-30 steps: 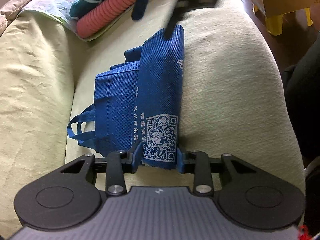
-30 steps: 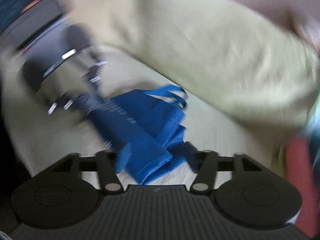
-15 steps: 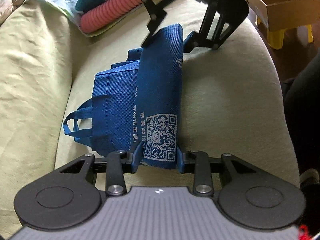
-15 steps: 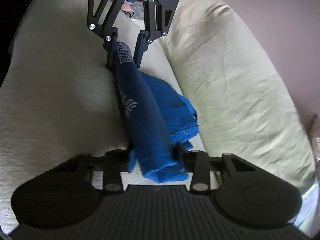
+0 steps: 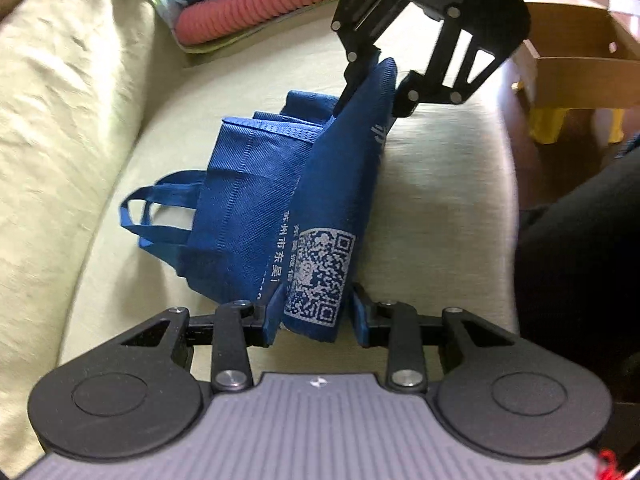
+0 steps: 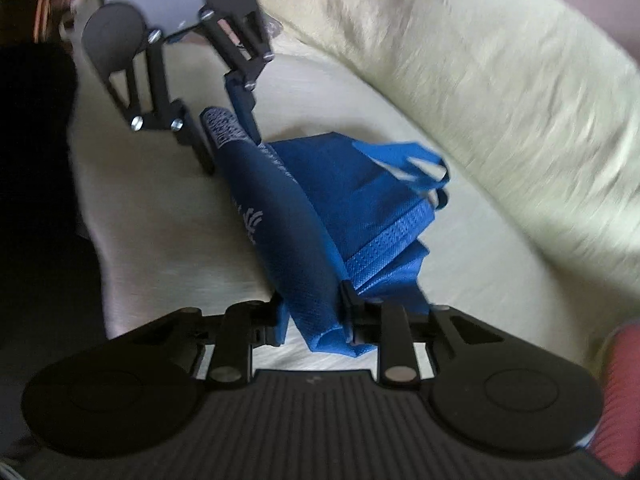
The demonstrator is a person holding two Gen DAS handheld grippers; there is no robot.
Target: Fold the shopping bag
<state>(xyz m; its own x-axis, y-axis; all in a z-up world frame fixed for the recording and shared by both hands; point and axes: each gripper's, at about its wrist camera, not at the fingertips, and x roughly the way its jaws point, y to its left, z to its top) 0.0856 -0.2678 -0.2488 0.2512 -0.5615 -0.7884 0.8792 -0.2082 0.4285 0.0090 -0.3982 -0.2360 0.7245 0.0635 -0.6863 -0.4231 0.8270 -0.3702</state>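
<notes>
Left wrist view, L to R. Sofa back cushion [image 5: 60, 128], pale yellow-green, fills the left side. At the top, a stack of folded cloth [image 5: 256, 4] (teal over coral ribbed) sits at the far end of the sofa seat [image 5: 432, 208]. The shopping bag [image 5: 256, 208], blue non-woven fabric, lies on the seat approx. mid-width, partly folded. Its two handles [image 5: 160, 208] stick out toward the back cushion. The front-edge side of the bag is lifted into a long ridge w/ white print and a QR code [image 5: 320, 276].

Left gripper [image 5: 316, 320]: near end of the ridge sits between its blue fingers [image 5: 274, 316]. One finger touches the fabric; a narrow gap shows at the other. Cannot tell whether it is clamped or released.

Right gripper [image 5: 374, 88]: clenched on the far end of the same ridge; fabric pinched and raised off the seat there.

Far right: cardboard box [image 5: 576, 64] on a yellow stool [image 5: 548, 124], beyond the seat's front edge. Dark clothing [image 5: 580, 272] of the person at the right edge.

Right wrist view (some motion blur): bag [image 6: 344, 184] runs from the right gripper [image 6: 312, 320] up to the left gripper [image 6: 226, 132]; handles [image 6: 412, 164] point to the back cushion [image 6: 500, 80].
</notes>
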